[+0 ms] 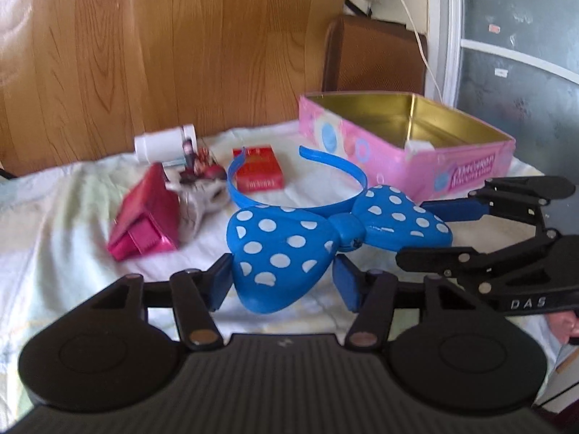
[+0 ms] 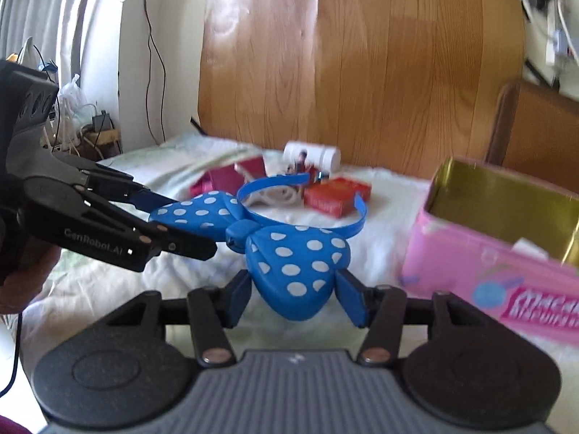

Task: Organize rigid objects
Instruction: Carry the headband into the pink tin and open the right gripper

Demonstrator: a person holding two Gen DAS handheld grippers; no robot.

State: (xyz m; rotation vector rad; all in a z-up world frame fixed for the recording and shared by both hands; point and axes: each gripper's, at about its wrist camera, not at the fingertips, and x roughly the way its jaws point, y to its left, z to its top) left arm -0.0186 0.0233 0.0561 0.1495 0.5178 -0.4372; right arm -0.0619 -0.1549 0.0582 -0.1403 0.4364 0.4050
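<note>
A blue headband with a big white-dotted bow [image 1: 300,242] is held up between both grippers. My left gripper [image 1: 282,285] is shut on one lobe of the bow. My right gripper [image 2: 296,294] is shut on the other lobe [image 2: 300,264]; it also shows at the right of the left wrist view [image 1: 423,224]. The open pink tin box [image 1: 466,159] with a gold inside stands to the right, also in the right wrist view [image 2: 470,249]. The band's arc [image 1: 347,166] points away from me.
On the white cloth [image 1: 54,238] lie a red card box [image 1: 258,175], a magenta wallet [image 1: 148,217], a white bottle [image 1: 163,143] and a small white figure [image 1: 202,199]. A wooden headboard [image 1: 181,43] stands behind. A brown chair back [image 1: 372,54] is beyond the tin.
</note>
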